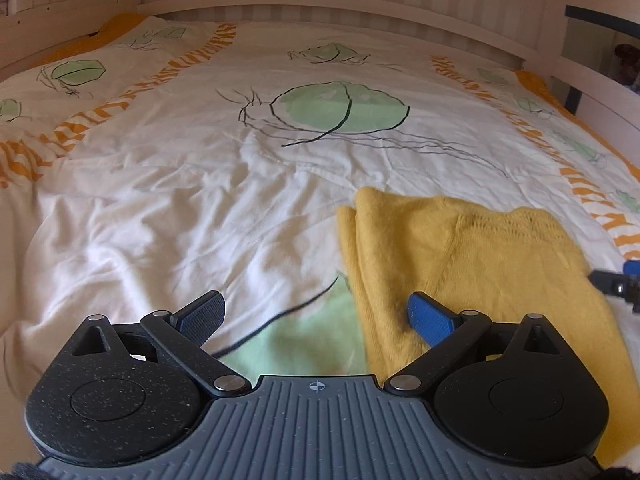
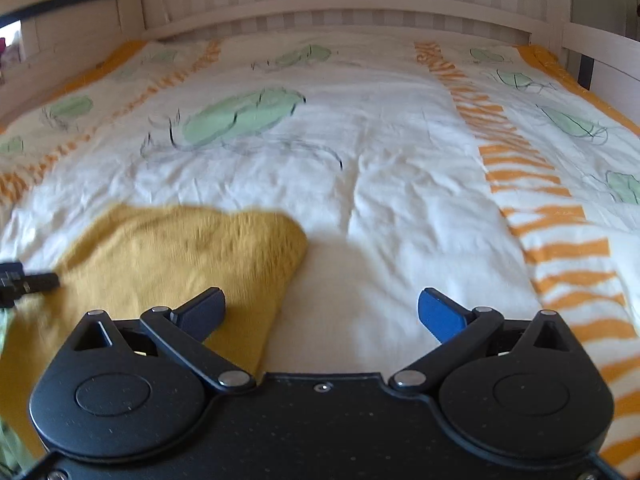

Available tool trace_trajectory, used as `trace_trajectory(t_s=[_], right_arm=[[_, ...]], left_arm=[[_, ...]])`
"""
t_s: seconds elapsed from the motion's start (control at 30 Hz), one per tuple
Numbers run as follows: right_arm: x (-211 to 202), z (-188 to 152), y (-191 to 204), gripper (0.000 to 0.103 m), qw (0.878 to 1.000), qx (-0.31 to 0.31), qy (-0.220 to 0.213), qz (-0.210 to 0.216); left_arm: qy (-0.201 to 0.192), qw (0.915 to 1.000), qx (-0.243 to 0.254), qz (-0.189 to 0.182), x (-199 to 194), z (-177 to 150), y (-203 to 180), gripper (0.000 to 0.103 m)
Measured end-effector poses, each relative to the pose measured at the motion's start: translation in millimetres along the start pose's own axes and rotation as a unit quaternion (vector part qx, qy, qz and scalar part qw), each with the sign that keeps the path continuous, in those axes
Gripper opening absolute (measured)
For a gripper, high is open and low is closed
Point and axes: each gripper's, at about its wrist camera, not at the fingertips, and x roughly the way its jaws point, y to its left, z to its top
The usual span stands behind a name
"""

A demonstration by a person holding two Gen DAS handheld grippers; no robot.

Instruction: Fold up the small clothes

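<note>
Both grippers hovered empty with fingers spread: the left gripper (image 1: pixel 316 314) over the near-left edge of the folded mustard-yellow knit garment (image 1: pixel 472 264) on the white leaf-printed duvet (image 1: pixel 180 200), the right gripper (image 2: pixel 322 312) at its right edge. A fold looked done; the next likely called for pinching an edge.

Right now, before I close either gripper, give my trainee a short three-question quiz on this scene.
1. True or false: the left gripper is shut on the yellow knit garment.
2. Which pattern does the duvet cover carry? A) blue checks B) green leaf shapes with orange bands C) red dots
3. Fill in: in the right wrist view, the yellow knit garment lies toward the ____ side of the right gripper.

Key:
1. False; both its fingers stand wide apart, nothing between them.
2. B.
3. Left; only the left finger overlaps it.
</note>
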Motion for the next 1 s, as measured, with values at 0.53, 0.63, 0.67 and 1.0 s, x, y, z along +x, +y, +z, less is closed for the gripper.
trace_trajectory(t_s=[0.53, 0.63, 0.67, 1.0], right_arm=[[-60, -30, -1, 0.102, 0.998, 0.042, -0.038, -0.005], [-75, -32, 1, 0.103, 0.997, 0.06, -0.043, 0.014], [-79, -33, 2, 0.103, 0.997, 0.066, -0.043, 0.022], [-114, -45, 11, 0.102, 0.995, 0.079, -0.018, 0.054]], left_arm=[[-0.005, 0.9999, 0.015, 0.006, -53, -17, -15, 0.1], [-0.013, 0.9994, 0.028, 0.011, -73, -19, -29, 0.1], [-0.016, 0.9992, 0.033, 0.017, -80, -20, -34, 0.1], [-0.002, 0.9977, 0.056, 0.038, -110, -30, -65, 0.1]])
